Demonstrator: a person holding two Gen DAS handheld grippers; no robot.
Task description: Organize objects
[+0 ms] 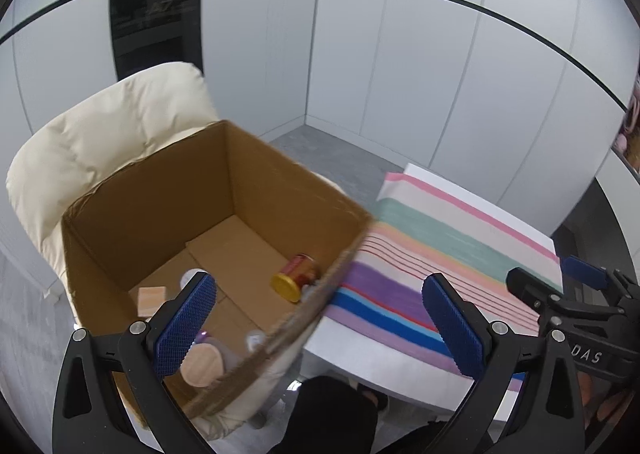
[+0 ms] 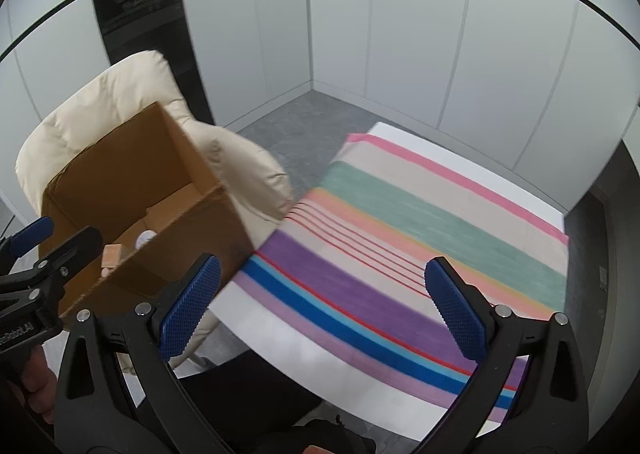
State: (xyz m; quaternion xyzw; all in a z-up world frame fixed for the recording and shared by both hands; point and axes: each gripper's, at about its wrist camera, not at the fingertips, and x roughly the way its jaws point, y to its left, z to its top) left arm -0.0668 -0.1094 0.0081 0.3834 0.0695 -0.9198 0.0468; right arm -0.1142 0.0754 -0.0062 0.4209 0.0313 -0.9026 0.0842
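Items such as a can (image 1: pixel 295 277) are being kept inside the cardboard box (image 1: pixel 160 210) (propped on a cushioned chair (image 1: pixel 100 134)), while both the left gripper (image 1: pixel 320 314) and the right gripper (image 2: pixel 322 306) are being held apart, empty, over the striped cloth (image 2: pixel 420 222).

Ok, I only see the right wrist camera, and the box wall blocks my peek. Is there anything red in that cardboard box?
Observer: Yes, a red can with a gold lid lies on its side on the floor of the cardboard box.
Operator: Is the left gripper holding something?
Observer: No, the left gripper is open and empty, above the box's near edge.
Operator: Anything round and flat in there?
Observer: A round beige disc lies at the near end of the box floor.
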